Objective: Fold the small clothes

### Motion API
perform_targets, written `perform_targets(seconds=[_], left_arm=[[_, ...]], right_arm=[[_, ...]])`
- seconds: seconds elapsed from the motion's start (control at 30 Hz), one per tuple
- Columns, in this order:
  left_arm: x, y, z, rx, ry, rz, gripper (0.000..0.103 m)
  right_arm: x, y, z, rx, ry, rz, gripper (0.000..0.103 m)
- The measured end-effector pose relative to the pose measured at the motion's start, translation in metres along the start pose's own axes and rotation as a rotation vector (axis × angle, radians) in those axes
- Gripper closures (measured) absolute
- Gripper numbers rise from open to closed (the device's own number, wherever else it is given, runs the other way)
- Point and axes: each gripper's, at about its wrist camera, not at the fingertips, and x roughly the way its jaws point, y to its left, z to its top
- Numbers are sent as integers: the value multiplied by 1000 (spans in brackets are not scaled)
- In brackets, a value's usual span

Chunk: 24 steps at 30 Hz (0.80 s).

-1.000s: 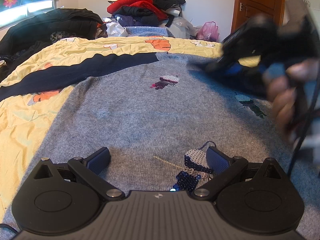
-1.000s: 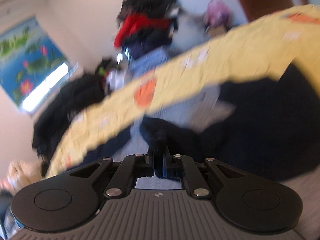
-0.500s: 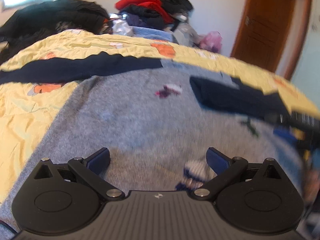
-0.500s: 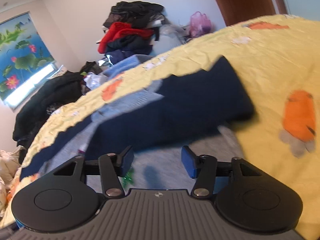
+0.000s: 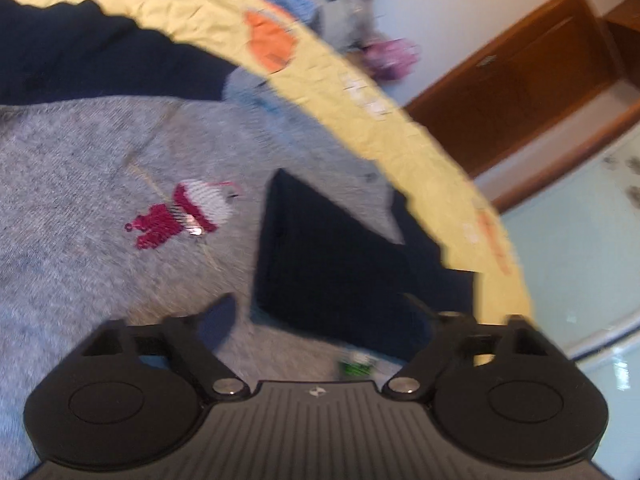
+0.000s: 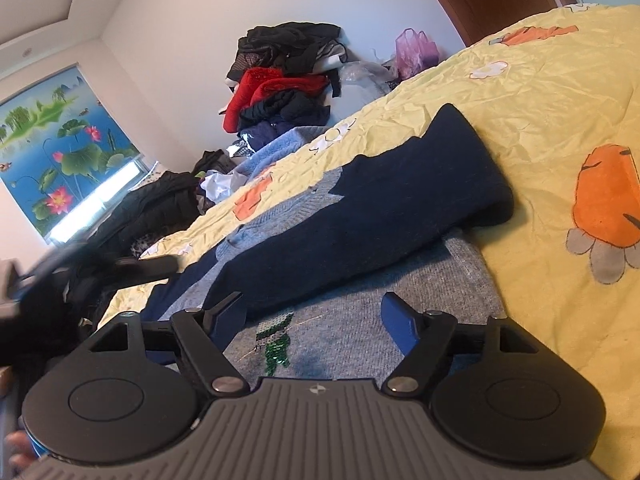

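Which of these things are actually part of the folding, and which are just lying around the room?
In the job:
- grey sweater spread on the bed
- its navy sleeve, folded across it
- left gripper and right gripper, both open

Lying about:
- yellow bedspread
- heap of clothes by the wall
- pink bag
- black jacket
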Motion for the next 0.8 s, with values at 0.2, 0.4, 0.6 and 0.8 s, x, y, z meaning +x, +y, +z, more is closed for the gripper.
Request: perform_targets(seconds=[0.2, 0.4, 0.6, 0.8], left_arm=[[12, -2, 6, 40, 2, 90, 95], [-12, -22, 4, 193, -136, 144, 96], [-46, -3, 15, 219, -249, 217, 96], [-39, 48, 9, 168, -203, 296, 96]], right_arm=[[0, -1, 0, 8, -2, 14, 24], [0, -1, 0, 8, -2, 14, 24], [0, -2, 0, 7, -1, 14, 24], [0, -1, 0, 5, -1, 13, 24]])
